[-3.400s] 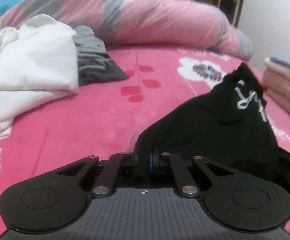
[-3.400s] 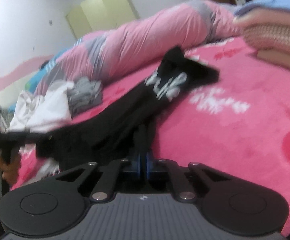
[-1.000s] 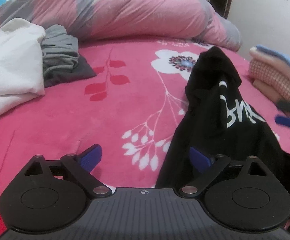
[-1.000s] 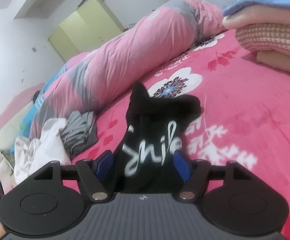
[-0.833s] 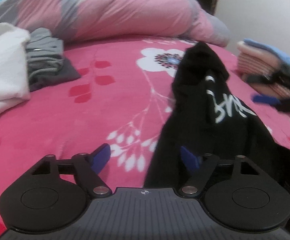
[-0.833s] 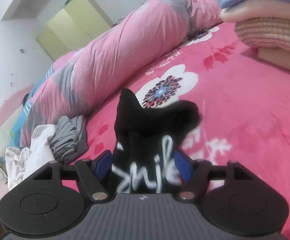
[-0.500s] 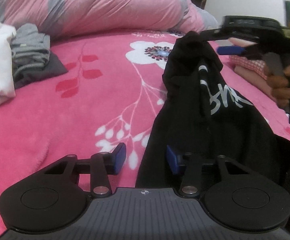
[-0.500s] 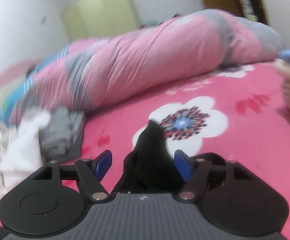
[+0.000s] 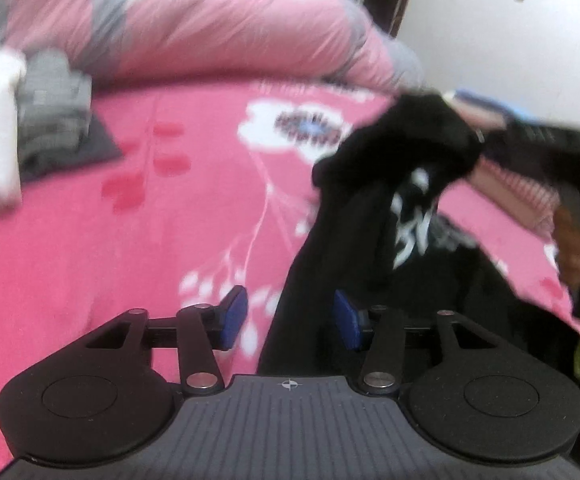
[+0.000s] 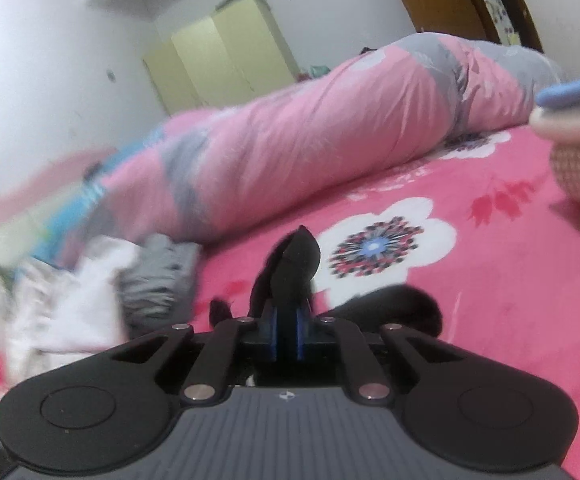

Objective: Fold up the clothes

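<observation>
pink floral bedspread (image 9: 137,248): my right gripper (image 10: 285,334), just closed, pinches black garment (image 9: 374,240) top; its length hangs toward my half-spread left gripper (image 9: 290,322), fabric between, ungripped.

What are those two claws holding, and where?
The right gripper pinches the black garment at its raised far end; the left gripper is open, holding nothing.

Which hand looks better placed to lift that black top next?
The right. Its gripper has just closed on the black top, pinching a fold. The left gripper stands open beside the hem, pads clear of cloth.
</observation>
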Available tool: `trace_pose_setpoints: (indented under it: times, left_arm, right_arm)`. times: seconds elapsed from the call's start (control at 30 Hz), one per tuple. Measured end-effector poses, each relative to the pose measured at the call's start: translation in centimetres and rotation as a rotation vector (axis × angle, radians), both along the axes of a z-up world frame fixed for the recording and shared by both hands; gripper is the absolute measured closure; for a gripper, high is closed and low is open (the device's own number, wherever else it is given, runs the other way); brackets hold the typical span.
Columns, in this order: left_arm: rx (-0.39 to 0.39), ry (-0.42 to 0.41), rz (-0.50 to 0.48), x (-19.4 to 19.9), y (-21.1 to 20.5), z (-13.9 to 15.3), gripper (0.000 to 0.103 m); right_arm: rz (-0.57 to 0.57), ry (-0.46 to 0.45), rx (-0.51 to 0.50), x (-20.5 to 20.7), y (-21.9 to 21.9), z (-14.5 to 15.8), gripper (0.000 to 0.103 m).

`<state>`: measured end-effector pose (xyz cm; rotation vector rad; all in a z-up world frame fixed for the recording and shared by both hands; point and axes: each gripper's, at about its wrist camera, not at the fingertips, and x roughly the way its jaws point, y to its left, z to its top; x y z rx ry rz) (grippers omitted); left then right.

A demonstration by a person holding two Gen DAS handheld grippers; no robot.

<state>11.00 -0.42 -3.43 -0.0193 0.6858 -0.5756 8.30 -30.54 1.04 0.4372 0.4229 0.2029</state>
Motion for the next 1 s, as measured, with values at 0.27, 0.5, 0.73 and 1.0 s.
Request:
trace_pose_setpoints:
  times: [0.27,0.5,0.73,1.0]
  left_arm:
    - [0.091,-0.300,-0.202,-1.9,-6.0,2.7,0.032]
    - [0.180,-0.284,-0.348,-3.1,-10.4,0.4,0.052]
    - [0.103,-0.243,-0.209,-3.3,-7.7,0.9,0.102]
    - [-0.006,-0.226,-0.020,-3.4,-0.3,3.0,0.103]
  right_arm:
    - [0.039,-0.034,0.188,-7.6,-0.9,-0.5,0.095]
    - [-0.003,-0.020,0.256,-12.7,-1.5,-2.1,0.095]
    - [-0.072,0.025,0.206,-14.6,-1.8,-3.1,0.095]
    - [-0.013,-0.008,0.100,-14.9,1.3,-1.8,0.095]
